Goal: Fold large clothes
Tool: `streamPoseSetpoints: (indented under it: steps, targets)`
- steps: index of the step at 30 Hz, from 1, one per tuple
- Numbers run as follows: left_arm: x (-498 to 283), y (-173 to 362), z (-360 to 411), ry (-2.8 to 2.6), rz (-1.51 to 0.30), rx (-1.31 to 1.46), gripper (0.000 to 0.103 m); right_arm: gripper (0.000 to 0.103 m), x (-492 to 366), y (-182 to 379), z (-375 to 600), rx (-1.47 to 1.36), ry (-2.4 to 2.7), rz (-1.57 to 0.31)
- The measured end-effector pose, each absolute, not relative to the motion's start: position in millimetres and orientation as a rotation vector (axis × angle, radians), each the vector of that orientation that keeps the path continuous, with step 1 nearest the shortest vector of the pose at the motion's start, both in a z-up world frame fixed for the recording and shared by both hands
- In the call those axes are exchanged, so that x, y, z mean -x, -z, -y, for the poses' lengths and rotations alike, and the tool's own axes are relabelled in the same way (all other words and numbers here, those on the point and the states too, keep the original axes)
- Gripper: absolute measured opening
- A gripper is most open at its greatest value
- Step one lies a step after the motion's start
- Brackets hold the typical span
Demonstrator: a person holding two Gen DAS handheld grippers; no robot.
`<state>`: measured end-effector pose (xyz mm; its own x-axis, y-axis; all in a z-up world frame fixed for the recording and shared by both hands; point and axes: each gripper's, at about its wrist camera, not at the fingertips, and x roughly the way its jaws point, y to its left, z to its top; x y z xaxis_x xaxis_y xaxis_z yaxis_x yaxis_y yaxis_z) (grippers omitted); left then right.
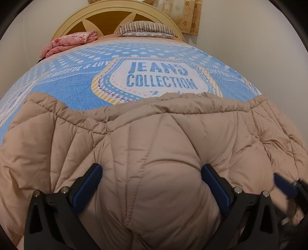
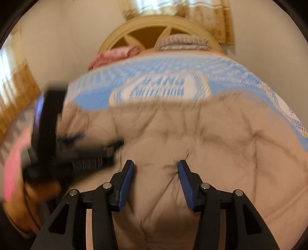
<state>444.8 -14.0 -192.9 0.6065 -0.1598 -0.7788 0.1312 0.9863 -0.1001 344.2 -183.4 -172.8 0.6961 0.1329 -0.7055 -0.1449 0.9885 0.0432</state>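
A beige quilted puffer coat (image 1: 154,134) lies spread over the near half of the bed. My left gripper (image 1: 151,171) stands wide, with a thick bulge of the coat filling the gap and puckers radiating from both blue pads (image 1: 88,184). In the blurred right wrist view, my right gripper (image 2: 156,169) holds a narrower ridge of the coat (image 2: 211,144) between its pads (image 2: 126,184). The fabric dimples at the right fingertip. The left gripper's black body (image 2: 48,134) is close on the left. The right gripper's blue tip (image 1: 284,186) shows at the right edge of the left wrist view.
A blue bedspread (image 1: 77,86) printed "JEANS COLLECTION" covers the bed beyond the coat. At the headboard (image 1: 107,19) lie a striped pillow (image 1: 146,28) and a folded pink blanket (image 1: 73,41). A curtain (image 1: 184,17) hangs behind. A hand (image 2: 38,190) with a pink sleeve holds the left gripper.
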Motion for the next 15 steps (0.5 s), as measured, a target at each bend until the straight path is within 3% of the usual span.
streamPoseSetpoints:
  steps: [8, 15]
  targets:
    - [-439.5, 183.0, 10.5, 0.169, -0.923, 0.039, 0.103, 0.05, -354.1, 192.7, 184.5, 0.043, -0.161, -0.827]
    - [-382.8, 154.6, -12.6, 0.196, -0.872, 0.043, 0.103, 0.05, -351.6, 193.8, 183.4, 0.057, -0.156, -0.819]
